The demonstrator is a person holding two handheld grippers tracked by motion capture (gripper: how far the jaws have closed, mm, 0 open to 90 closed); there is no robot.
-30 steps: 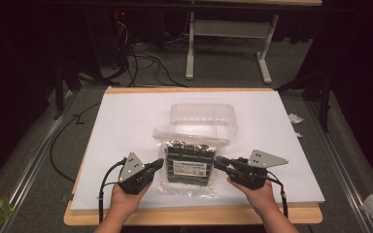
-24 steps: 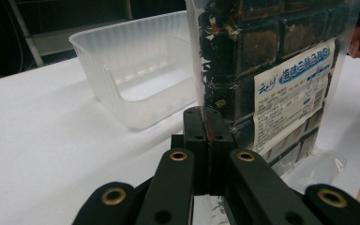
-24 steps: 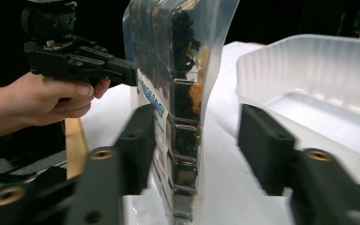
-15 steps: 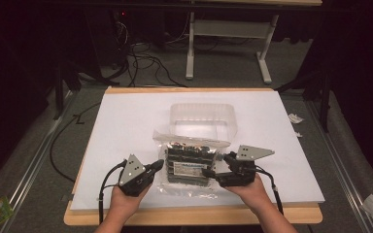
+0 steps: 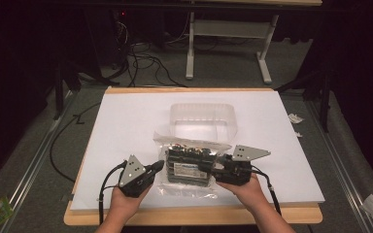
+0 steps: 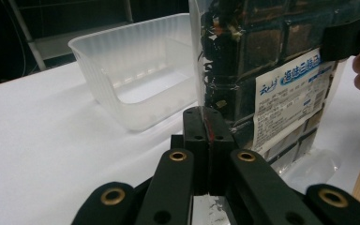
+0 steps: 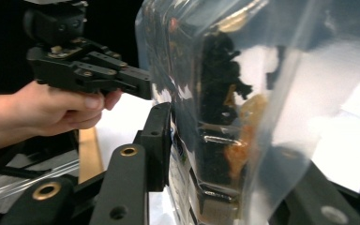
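**Bag pinned between two grippers near the front edge**

Here we are at the near side of the white tabletop (image 5: 126, 126), and the clear plastic bag (image 5: 190, 167) with its dark tray of food inside lies flat between both hands, a little right of centre along the front edge. Its long axis runs front to back, pointing toward the translucent empty tub (image 5: 203, 119) that sits just behind it, the bag's crinkled top lapping the tub's near wall.

The left gripper (image 5: 158, 165) comes in from the bag's left side, jaws pressed tight together on the bag's film edge; in the left gripper view you can see the film nipped between the two black pads (image 6: 208, 140). The right gripper (image 5: 205, 167) reaches in from the opposite side and lies over the bag's right portion. Its jaws have just been closing, with bag and tray between them, one finger (image 7: 158, 140) against the film. Whether the far pad presses yet, I can't tell.

Both hands look about equally near. My guess: lift it together and carry it back to the tub.

Count: one bag, one tub, two grippers.
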